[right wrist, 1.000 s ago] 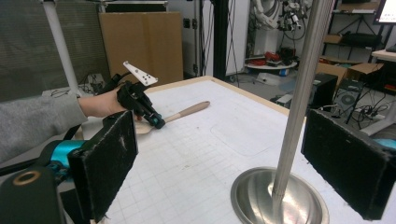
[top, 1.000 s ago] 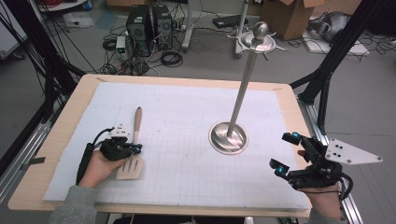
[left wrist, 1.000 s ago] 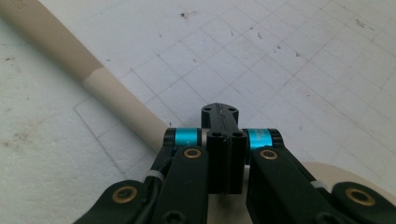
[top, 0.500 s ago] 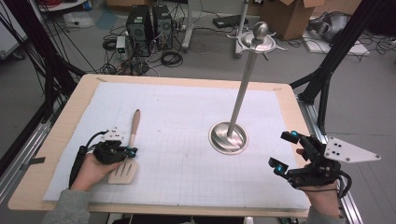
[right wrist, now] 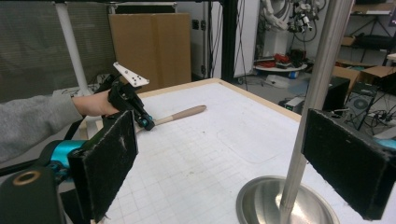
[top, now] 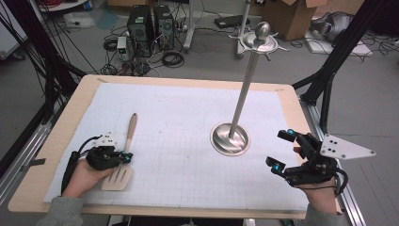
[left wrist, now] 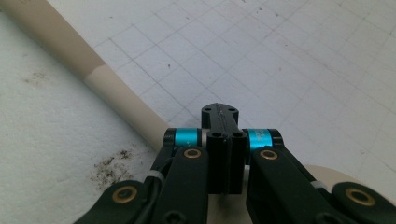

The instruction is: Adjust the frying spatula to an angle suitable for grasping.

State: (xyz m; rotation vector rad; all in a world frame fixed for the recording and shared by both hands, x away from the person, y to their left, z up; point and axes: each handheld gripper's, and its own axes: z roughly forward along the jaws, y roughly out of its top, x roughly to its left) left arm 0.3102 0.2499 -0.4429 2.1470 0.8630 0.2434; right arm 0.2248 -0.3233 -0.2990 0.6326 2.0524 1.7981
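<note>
Left gripper: the left gripper (top: 126,157) sits near the tabletop's near-left corner; in the left gripper view (left wrist: 223,140) its jaws are pressed together with nothing between the tips.
Spatula and left gripper: the wooden spatula (top: 123,155) lies flat on the white grid mat (top: 188,141), under and just beside the closed jaws. Whether they touch it cannot be told. Its slotted blade points to the near edge, its handle to the far edge. The handle (left wrist: 88,70) runs off to the upper left in the left gripper view.
Left hand: the hand (top: 84,172) holds the gripper body from the near edge.
Right gripper: the right gripper (top: 282,149) hovers by the tabletop's right edge, jaws wide apart and empty. Its two black pads (right wrist: 109,163) frame the stand's pole.
Stand: a metal stand (top: 230,138) with a round base and a tall pole (right wrist: 310,107) rises right of the tabletop's middle, well apart from the spatula.
Writing: none readable on any item.
Containers: the stand's dished base (right wrist: 261,198) holds nothing.
</note>
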